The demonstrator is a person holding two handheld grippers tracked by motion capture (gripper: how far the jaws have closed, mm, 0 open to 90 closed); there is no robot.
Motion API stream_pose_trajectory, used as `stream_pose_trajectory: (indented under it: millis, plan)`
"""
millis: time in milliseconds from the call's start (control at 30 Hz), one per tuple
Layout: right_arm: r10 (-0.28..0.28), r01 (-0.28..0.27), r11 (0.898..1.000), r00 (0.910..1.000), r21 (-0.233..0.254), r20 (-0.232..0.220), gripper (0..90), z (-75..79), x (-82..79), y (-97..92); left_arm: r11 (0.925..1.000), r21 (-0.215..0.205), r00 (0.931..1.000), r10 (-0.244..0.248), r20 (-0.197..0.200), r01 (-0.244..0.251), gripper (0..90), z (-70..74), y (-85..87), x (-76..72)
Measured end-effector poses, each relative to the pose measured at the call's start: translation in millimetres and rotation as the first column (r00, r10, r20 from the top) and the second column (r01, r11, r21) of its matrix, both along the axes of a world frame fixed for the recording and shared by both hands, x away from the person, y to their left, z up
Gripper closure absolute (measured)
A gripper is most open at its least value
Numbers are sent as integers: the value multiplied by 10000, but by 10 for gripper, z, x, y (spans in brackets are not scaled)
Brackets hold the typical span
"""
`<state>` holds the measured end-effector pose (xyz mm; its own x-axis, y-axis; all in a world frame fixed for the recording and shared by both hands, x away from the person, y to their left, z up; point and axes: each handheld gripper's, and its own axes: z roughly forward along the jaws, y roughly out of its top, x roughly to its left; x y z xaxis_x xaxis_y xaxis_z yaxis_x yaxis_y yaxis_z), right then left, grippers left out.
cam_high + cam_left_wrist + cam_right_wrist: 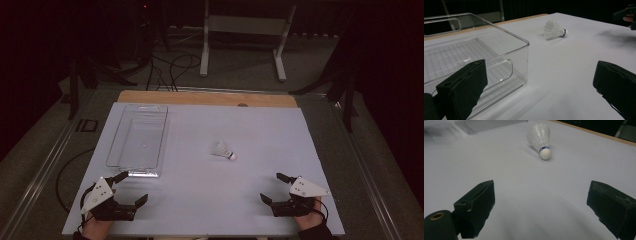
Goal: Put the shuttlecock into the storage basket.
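Down at the near edge of the white tabletop (200, 200), both claws sit parked and ready. The left claw (131, 189) is spread wide with nothing between its jaws, resting just short of the near end of the clear plastic bin (137, 142). Over on the other side, the right claw (274, 187) is gaping just as wide and just as empty, jaws pointed up the table.

In the right gripper view, the line looks promising: the two black jaws frame the open surface, and dead ahead lies the shuttlecock (540, 140), on its side, white cork nose with its blue band turned toward the camera, feathers fanning away. The left gripper view has it too, out past the bin's corner, well apart from the bin wall.

So where does this stand? By the look of it, right at the start. The shuttlecock rests untouched in the middle of the tabletop, right of the bin and clear of both claws. The bin itself is empty, ribbed floor showing through, handle cut-outs at each end. If the job is to get the shuttlecock into that bin, as the layout suggests, everything remains: the reach, the pinch, the carry and the drop. The right claw seems the better placed of the two.

Beyond the far wooden edge (210, 97), a white frame stand (245, 30) and some cables on a dark floor.
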<state>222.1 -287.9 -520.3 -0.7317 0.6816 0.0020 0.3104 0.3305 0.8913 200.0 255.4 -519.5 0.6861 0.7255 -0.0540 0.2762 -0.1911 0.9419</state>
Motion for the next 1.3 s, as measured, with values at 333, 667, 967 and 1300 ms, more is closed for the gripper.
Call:
stream_pose_trajectory:
  millis: [333, 667, 967, 1300]
  plan:
    - [-249, 249, 9997, 9996, -37, 91, 80, 9, -4, -33, 10000, 43, 10000, 25, 58, -25, 3, 0, -12, 3]
    - [-227, 225, 9996, 9997, -176, -82, 80, 49, -18, -24, 9998, 180, 9997, -106, 241, 102, 3, -15, -31, 0]
    - [-253, 249, 9993, 9996, -263, -126, 80, 107, -31, -24, 9998, 94, 9995, -153, 290, 151, 3, 2, -34, -15]
    - [-239, 235, 9995, 9995, -188, -203, 80, 167, -41, -30, 9999, 80, 9997, -80, 212, 78, 3, 3, -37, -10]
